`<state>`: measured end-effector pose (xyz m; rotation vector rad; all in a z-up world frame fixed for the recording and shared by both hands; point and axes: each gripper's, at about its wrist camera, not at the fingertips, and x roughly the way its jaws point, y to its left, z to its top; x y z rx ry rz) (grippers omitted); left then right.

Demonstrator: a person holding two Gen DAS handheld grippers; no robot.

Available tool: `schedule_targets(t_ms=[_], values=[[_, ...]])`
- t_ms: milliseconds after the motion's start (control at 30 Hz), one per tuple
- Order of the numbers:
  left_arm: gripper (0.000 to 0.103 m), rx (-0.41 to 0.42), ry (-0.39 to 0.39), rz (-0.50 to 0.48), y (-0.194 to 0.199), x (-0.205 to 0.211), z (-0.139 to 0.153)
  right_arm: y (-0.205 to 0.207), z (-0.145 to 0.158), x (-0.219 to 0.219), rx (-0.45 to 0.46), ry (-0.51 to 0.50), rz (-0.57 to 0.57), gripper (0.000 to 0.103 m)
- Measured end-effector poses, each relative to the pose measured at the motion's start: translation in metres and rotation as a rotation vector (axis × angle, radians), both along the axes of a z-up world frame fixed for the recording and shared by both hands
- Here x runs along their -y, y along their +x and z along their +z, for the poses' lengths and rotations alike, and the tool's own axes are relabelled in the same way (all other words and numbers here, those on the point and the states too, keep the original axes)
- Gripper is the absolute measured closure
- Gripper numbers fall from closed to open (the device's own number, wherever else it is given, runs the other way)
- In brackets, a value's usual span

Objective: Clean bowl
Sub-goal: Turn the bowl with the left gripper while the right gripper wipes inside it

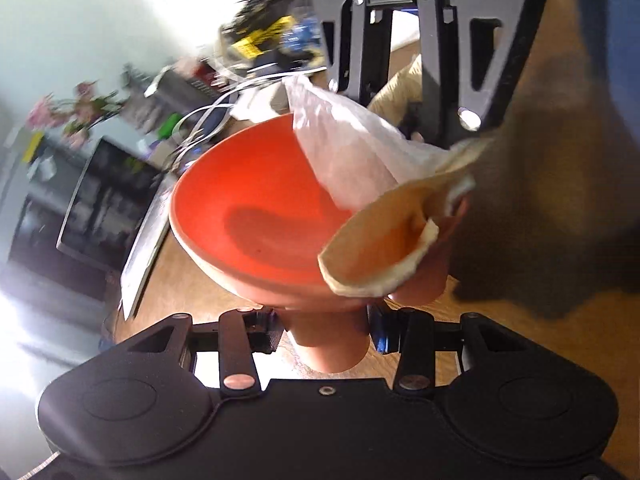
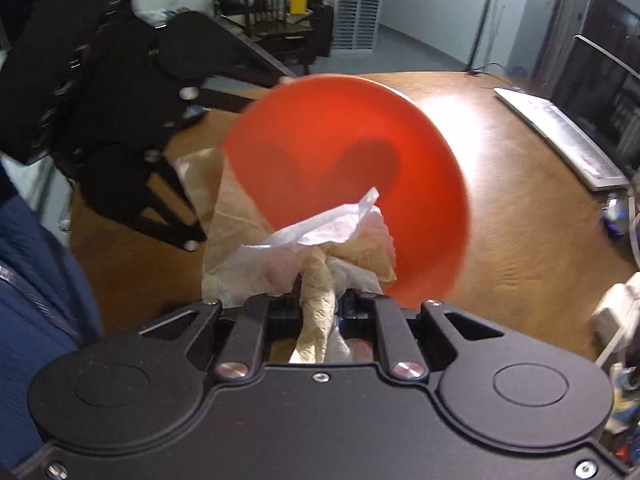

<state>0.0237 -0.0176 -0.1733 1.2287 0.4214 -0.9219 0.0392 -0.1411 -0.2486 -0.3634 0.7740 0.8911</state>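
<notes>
An orange bowl (image 1: pixel 256 208) is held tilted above a wooden table; it also shows in the right wrist view (image 2: pixel 340 152). My left gripper (image 1: pixel 326 332) is shut on the bowl's foot, its body showing at the upper left of the right wrist view (image 2: pixel 120 128). My right gripper (image 2: pixel 316 304) is shut on a crumpled white and tan paper towel (image 2: pixel 320 240). The towel (image 1: pixel 360 168) lies inside the bowl against its near rim, with the right gripper's body (image 1: pixel 420 40) above it.
The wooden table (image 2: pixel 520 208) lies below. A keyboard (image 2: pixel 560 136) and a dark monitor (image 2: pixel 608 92) stand at its right side. A wooden chair (image 2: pixel 268 4) and a drawer unit (image 2: pixel 356 12) stand far back. Cables and clutter (image 1: pixel 240 60) lie behind the bowl.
</notes>
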Motion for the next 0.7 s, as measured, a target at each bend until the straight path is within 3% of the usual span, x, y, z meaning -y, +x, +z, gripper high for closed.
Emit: schedule_targets(t_ms=[133,333,700], values=[[0.062,-0.021,0.062,-0.065,-0.017,-0.009,-0.005,-0.018,0.005,-0.017,-0.015,0.049,0.091,0.088],[0.062,-0.069,0.107,-0.075,-0.016,-0.012,-0.005,-0.023,0.005,-0.026,0.024,-0.027,0.147,0.088],[0.061,-0.123,0.143,-0.076,-0.010,-0.005,-0.006,-0.015,0.017,0.003,0.155,0.064,-0.068,0.089]])
